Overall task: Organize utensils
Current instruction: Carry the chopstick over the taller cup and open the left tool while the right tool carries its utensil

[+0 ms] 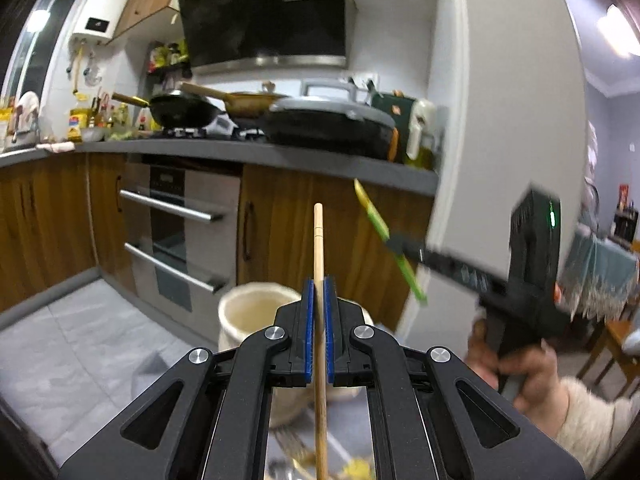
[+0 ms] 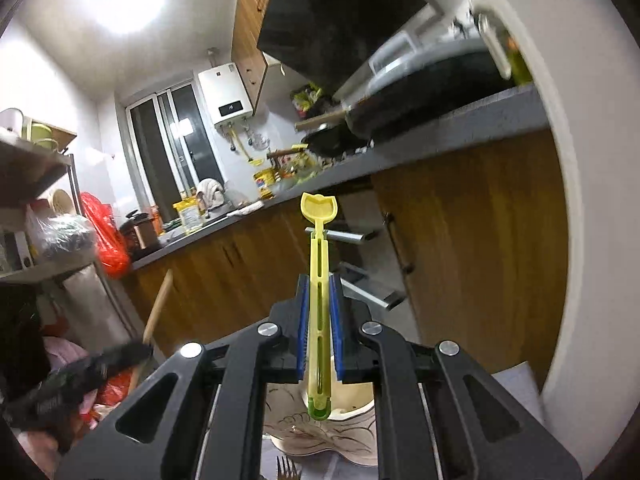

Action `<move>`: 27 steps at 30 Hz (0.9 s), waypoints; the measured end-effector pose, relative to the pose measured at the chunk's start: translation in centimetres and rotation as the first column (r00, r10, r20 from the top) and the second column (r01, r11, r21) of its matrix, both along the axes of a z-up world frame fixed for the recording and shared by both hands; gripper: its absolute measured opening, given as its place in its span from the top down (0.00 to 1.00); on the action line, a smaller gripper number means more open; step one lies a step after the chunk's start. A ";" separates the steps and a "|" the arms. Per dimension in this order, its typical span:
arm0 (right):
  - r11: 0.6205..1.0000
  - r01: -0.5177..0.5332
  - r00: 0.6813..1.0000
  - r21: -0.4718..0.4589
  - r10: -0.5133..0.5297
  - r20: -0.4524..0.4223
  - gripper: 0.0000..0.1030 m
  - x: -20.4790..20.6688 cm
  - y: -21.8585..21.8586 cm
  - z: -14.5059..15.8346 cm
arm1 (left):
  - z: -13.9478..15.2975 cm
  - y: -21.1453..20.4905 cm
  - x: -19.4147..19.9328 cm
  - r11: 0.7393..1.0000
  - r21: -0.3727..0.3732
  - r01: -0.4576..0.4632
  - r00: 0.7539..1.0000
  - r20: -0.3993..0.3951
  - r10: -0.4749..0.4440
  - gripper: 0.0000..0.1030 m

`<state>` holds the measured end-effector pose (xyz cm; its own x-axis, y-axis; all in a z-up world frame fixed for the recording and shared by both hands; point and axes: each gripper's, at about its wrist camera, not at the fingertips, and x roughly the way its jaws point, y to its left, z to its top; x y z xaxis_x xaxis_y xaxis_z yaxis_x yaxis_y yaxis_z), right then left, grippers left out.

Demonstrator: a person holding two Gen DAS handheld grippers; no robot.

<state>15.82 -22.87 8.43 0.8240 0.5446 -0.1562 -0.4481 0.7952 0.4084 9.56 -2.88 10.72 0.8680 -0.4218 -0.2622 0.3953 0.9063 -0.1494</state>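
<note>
My left gripper is shut on a wooden chopstick that stands upright between the blue pads. A cream ceramic utensil holder sits just below and behind it. My right gripper is shut on a yellow-green plastic spoon, held bowl up. In the left wrist view the right gripper is up at the right with the spoon slanted. The holder shows below the right gripper. The chopstick and left gripper appear at lower left.
More utensils lie blurred on the surface below, among them a fork. Behind are wooden cabinets, an oven, a grey counter with pans, and a white wall corner.
</note>
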 end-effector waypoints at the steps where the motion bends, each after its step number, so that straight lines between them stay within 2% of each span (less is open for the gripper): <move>1: 1.000 -0.012 1.000 0.015 0.012 -0.013 0.91 0.7 0.0 -0.3 | 0.3 0.1 1.0 1.000 -0.013 -0.012 1.000 0.006 0.012 0.95; 3: 0.997 -0.047 0.998 0.057 0.048 -0.030 0.91 1.7 0.0 -1.0 | 0.6 0.1 2.6 0.999 -0.029 -0.028 1.000 0.013 0.028 0.95; 9: 0.989 -0.096 0.992 0.117 0.104 -0.071 0.91 2.7 0.5 -3.0 | 2.3 -0.3 7.7 0.992 -0.077 -0.102 0.989 0.097 0.109 0.95; 14: 0.987 -0.101 0.993 0.128 0.109 -0.056 0.91 3.1 0.5 -3.5 | 1.9 -0.7 10.6 0.985 -0.079 -0.155 0.973 0.158 0.166 0.95; 17: 0.986 -0.097 0.993 0.135 0.105 -0.046 0.91 2.8 0.4 -4.0 | 1.2 -1.3 11.6 0.980 -0.044 -0.192 0.961 0.193 0.197 0.95; 20: 0.991 -0.079 0.995 0.113 0.084 -0.045 0.91 3.0 0.9 -4.5 | 0.2 -1.8 12.1 0.978 0.001 -0.209 0.959 0.198 0.205 0.95; 27: 1.000 0.020 1.000 -0.012 -0.020 0.018 0.91 2.4 2.2 -5.0 | -1.0 -0.8 10.7 0.982 -0.010 -0.188 0.965 0.182 0.187 0.95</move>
<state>18.21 -20.66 3.47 0.8377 0.5258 -0.1478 -0.4389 0.8092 0.3906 20.23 -3.65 9.75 0.9646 -0.2460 -0.0955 0.2384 0.9675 -0.0845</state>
